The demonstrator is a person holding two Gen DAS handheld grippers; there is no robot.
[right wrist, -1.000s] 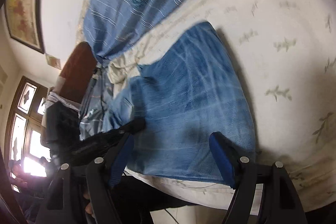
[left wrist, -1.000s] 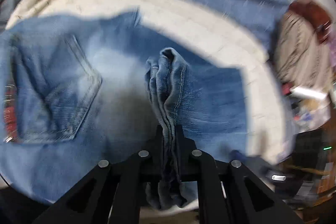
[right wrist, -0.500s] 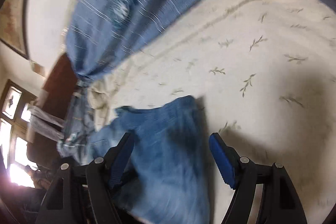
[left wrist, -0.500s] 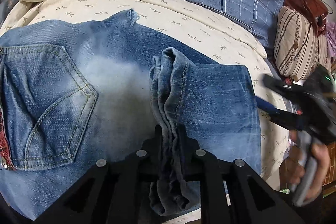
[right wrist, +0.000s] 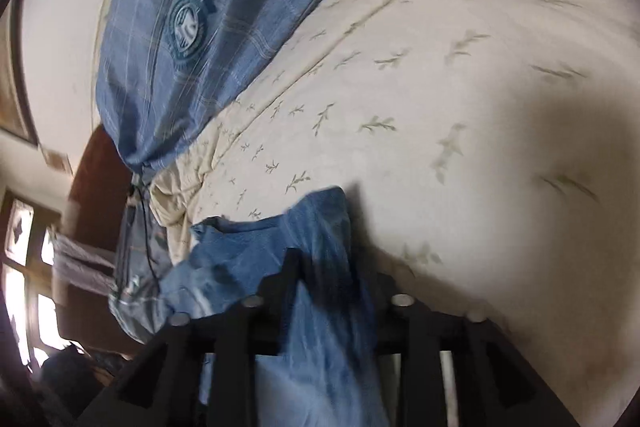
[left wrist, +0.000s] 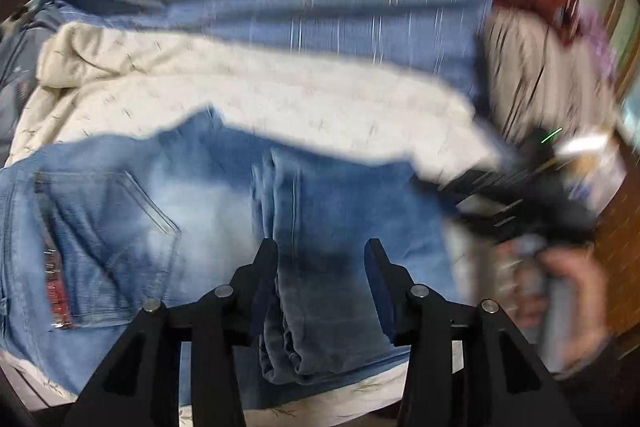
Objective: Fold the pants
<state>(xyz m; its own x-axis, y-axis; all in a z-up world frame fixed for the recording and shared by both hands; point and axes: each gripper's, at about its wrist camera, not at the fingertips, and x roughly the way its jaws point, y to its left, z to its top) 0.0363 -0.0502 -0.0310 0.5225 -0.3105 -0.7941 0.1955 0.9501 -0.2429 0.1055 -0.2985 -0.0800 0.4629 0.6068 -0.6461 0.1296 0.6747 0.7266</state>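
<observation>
In the left wrist view, the jeans (left wrist: 168, 211) are spread flat on the cream bedspread (left wrist: 280, 95), filling the lower half from nine o'clock to three o'clock, back pocket up at eight o'clock, so that a fold can be laid over a level surface. The left gripper (left wrist: 322, 283) sits at six o'clock; its jaws have just been opening, and the bunched hem (left wrist: 284, 343) lies loose between them, unpressed, apparently let go because that part is already where it belongs. At three to four o'clock a hand (left wrist: 560, 299) is seen, blurred, working the other tool at the far edge of the denim. In the right wrist view, the right gripper (right wrist: 334, 271) at six o'clock has just been closing, and a gathered edge of the jeans (right wrist: 320, 307) is pinched between its jaws, probably so the cloth can be carried over. The bedspread (right wrist: 460, 107) fills twelve to three o'clock, and a blue plaid quilt (right wrist: 224, 7) lies at eleven o'clock.
</observation>
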